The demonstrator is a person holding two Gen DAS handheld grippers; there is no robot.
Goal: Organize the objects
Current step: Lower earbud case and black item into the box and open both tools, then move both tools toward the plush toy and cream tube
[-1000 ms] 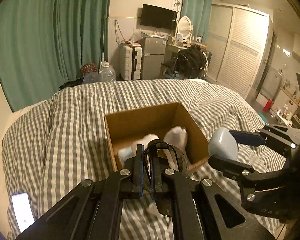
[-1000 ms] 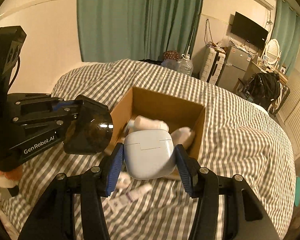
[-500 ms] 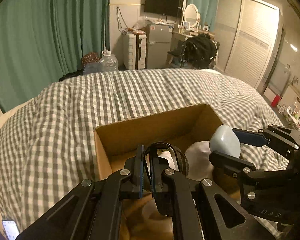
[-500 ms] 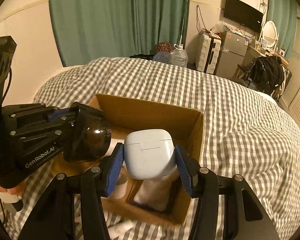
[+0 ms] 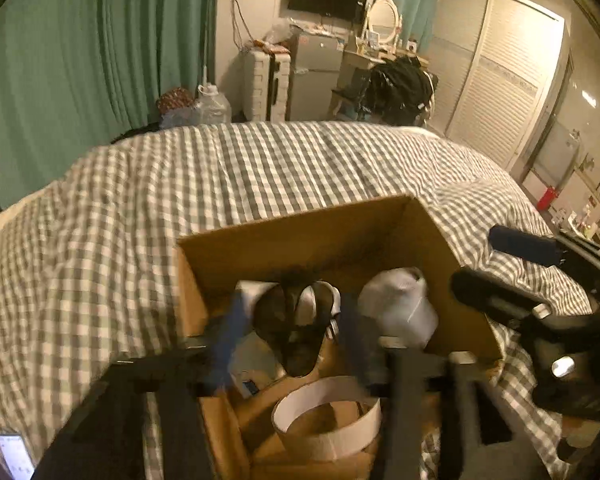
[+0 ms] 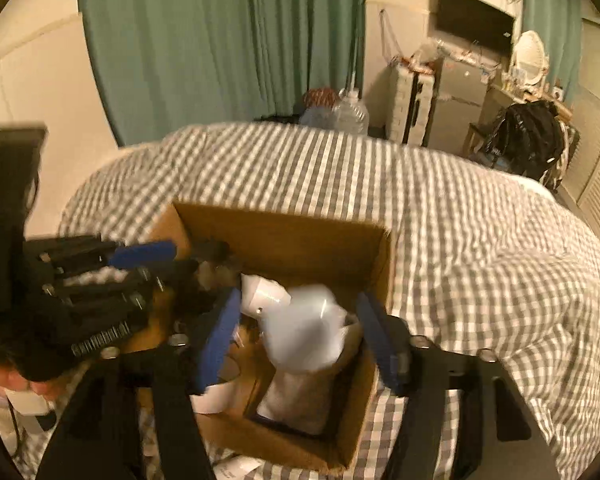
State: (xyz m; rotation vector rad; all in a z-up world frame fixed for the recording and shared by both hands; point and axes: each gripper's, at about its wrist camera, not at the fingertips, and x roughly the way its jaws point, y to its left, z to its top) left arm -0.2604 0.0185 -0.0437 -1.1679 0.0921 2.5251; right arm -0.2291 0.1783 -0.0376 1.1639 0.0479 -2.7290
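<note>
The bed (image 5: 180, 184), spread with a grey-and-white checked cover, filled most of both views, and the open cardboard box (image 5: 300, 236) sat on it; every place below is given from that box.

Beyond the box's far wall hung green curtains (image 6: 220, 40).

Above the box's open top, at its left side, the left gripper (image 5: 290, 332) pointed steeply down. Its jaws had just been opening and stood spread, and the dark glossy object (image 5: 296, 328) lay between the blue pads without either pad pressing on it, inside the box near the middle.

Above the box's right side the right gripper (image 6: 300, 336) also pointed down. Its jaws had just been opening too and stood apart, with a clear gap on each side of the pale blue case (image 6: 304, 328), which was blurred and sat over the box's right-hand part, free of the pads.

Inside the box, at its near wall, a white ring of card (image 5: 328, 412) rested on the bottom.
</note>
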